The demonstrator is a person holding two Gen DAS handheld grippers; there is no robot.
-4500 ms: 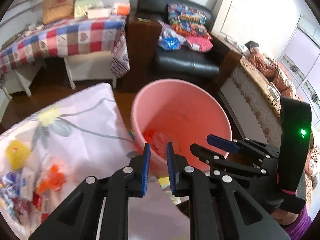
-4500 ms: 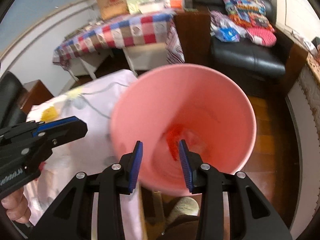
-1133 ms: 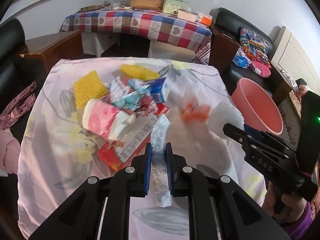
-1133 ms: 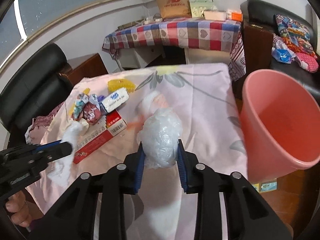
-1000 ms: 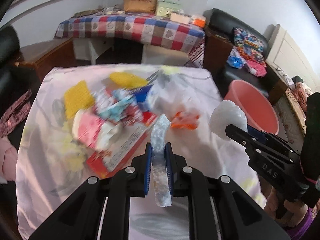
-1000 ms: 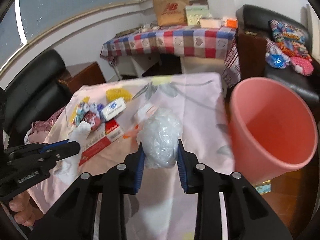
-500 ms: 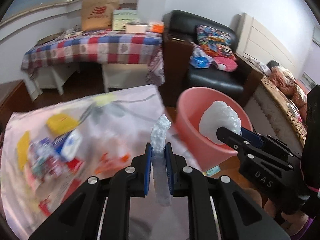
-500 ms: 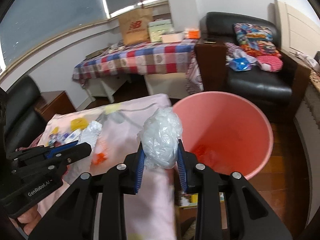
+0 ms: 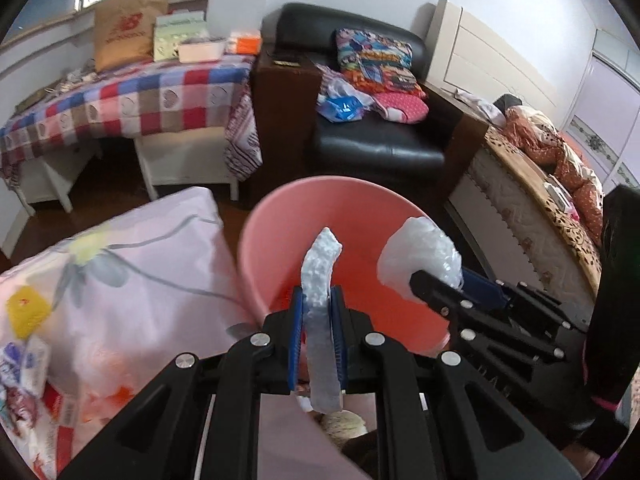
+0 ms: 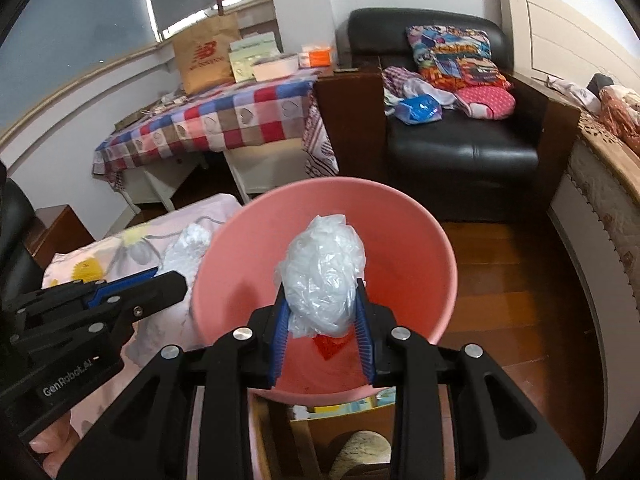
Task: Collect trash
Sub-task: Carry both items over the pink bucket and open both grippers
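Observation:
A pink bucket stands on the floor beside the table, with red scraps at its bottom. My left gripper is shut on a long crumpled white plastic strip, held just over the bucket's near rim. My right gripper is shut on a crumpled ball of clear plastic above the bucket's mouth. In the left wrist view the same ball sits at the tip of the right gripper. The left gripper shows at the left of the right wrist view.
The table with a pink flowered cloth lies to the left, with a yellow packet and other wrappers on it. Behind stand a checked-cloth bench and a black armchair. Wooden floor lies right of the bucket.
Both grippers have swung from over the littered table to the right, to the pink bucket. Each still grips its plastic piece.

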